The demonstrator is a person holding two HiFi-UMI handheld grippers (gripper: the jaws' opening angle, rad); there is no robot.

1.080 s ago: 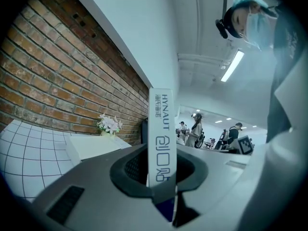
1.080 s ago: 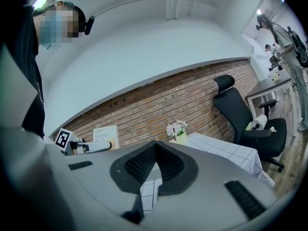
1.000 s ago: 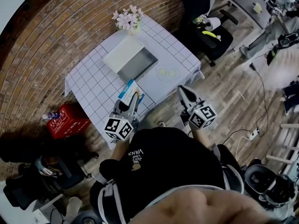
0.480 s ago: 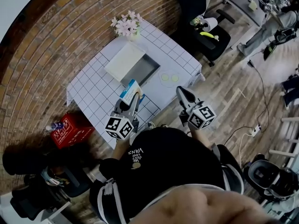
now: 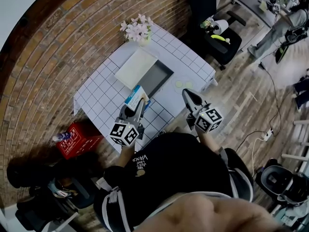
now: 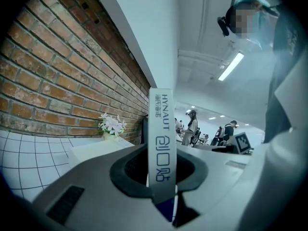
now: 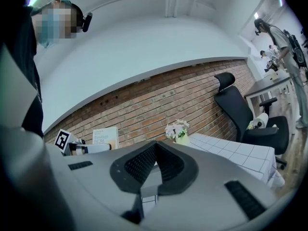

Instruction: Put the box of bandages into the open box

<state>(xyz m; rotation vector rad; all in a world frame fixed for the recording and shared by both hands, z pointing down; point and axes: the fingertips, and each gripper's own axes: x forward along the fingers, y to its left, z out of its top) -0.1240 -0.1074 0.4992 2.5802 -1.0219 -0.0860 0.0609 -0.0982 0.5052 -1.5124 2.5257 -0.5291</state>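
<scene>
carrying the box of bandages (image 6: 161, 138) toward the worktop (image 5: 104, 98), i watch the head view change over the last second. the whole worktop has drifted closer and lower in the frame, and the open box (image 5: 157, 79) now sits just beyond the tip of what i hold, where a second ago there was a clear stretch of checked cloth between them. both claws have come forward together, level, without tilting.

the left claw (image 5: 138, 106) stays clamped on the box of bandages, which stands on its narrow edge between the pads with its printed side toward the camera. the grip looks unchanged. the right claw (image 5: 189, 95) has its jaws together on nothing and hangs near the worktop's near edge.

for the task, i judge the carry nearly over but the drop not yet begun: the box of bandages is in the air near the front of the worktop, not over the grey inside of the open box. its lid (image 5: 136, 67) lies flat on the far left side, so the near side looks free for coming in. the flowers (image 5: 139, 30) stand well apart at the far corner.
</scene>
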